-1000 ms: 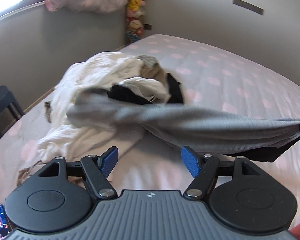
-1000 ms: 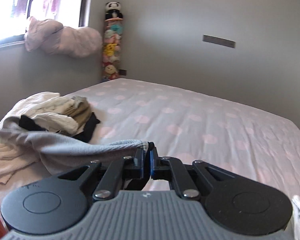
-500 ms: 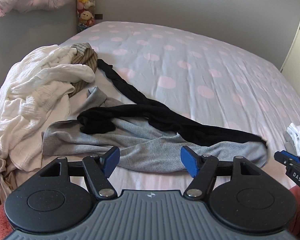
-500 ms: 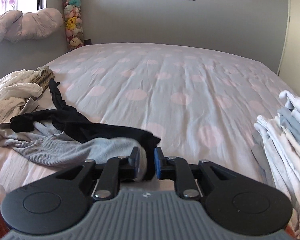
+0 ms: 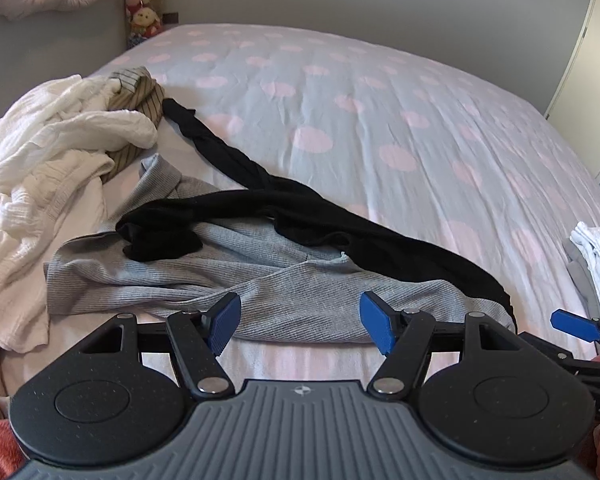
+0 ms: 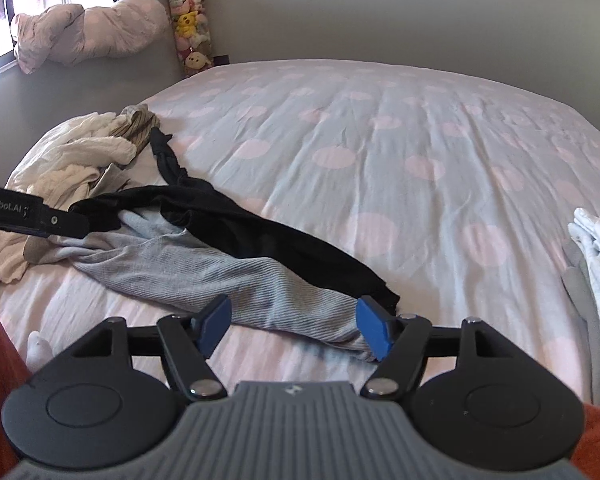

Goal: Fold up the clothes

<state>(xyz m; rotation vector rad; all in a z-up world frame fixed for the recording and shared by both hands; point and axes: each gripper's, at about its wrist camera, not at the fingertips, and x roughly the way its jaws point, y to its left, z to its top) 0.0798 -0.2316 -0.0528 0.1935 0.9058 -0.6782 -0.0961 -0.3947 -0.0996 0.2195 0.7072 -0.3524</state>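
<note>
A grey ribbed garment [image 5: 204, 280] [image 6: 220, 276] lies crumpled on the bed, with a twisted black garment [image 5: 300, 216] [image 6: 236, 220] draped across its far side. My left gripper [image 5: 300, 326] hovers open just short of the grey garment's near edge. My right gripper [image 6: 292, 326] is open too, its right pad over the grey garment's right end, holding nothing. One of the right gripper's fingertips [image 5: 576, 325] shows at the right edge of the left wrist view. At the left lies a heap of white and striped clothes [image 5: 60, 152] [image 6: 84, 160].
The bed has a grey sheet with pink dots [image 5: 380, 120] [image 6: 420, 152]. A stack of folded light clothes [image 5: 596, 256] [image 6: 596, 256] sits at its right edge. A bundled pink duvet [image 6: 88, 34] and a column of plush toys [image 6: 188, 20] stand by the far wall.
The right gripper pulled the grey garment rightward out of the heap, laid it on the bed and opened. The black garment came along. Both views swung right.
</note>
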